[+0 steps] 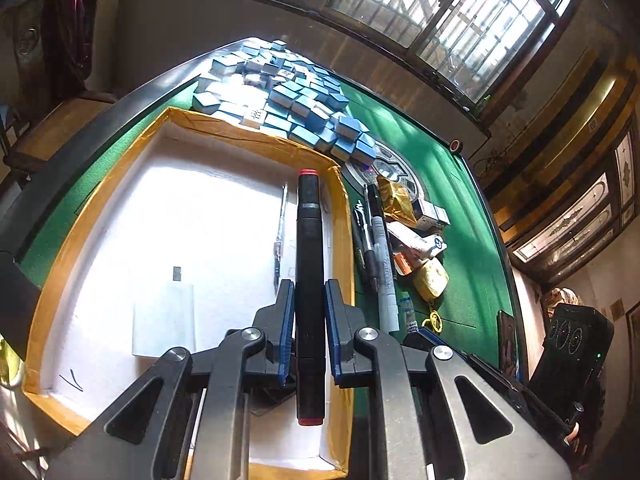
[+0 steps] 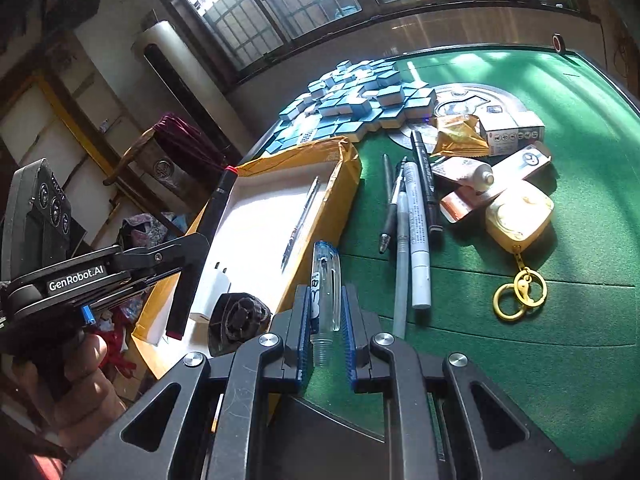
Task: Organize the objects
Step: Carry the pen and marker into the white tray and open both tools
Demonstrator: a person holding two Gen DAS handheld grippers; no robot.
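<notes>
A: Left wrist view. The left gripper [image 1: 310, 332] was clamped narrow on a long black marker with red end caps [image 1: 310, 280], held along its barrel near the middle, over the white-lined cardboard box with tan taped rim [image 1: 256, 140]. A white charger block [image 1: 164, 320] and a thin silver pen [image 1: 280, 232] already lay in the box.

B: Handling?

A: Judged light, stiff, smooth plastic. The round barrel could roll between the pads. A mid-barrel hold looked balanced and both ends overhung.

B: Right wrist view?

A: The right gripper [image 2: 326, 320] was closed on a short clear plastic pen with a blue top [image 2: 325, 292], above the green felt table [image 2: 560, 340], just beside the box's near wall. The left gripper appeared side-on there with the marker tilted above the box edge.

B: Risk on the clear one?

A: Probably light and slick, with a thin shell that may crack if squeezed hard. The hold sat on the lower barrel. More pens [image 2: 416, 232] and a yellow keyring case [image 2: 520, 216] waited on the felt.
</notes>
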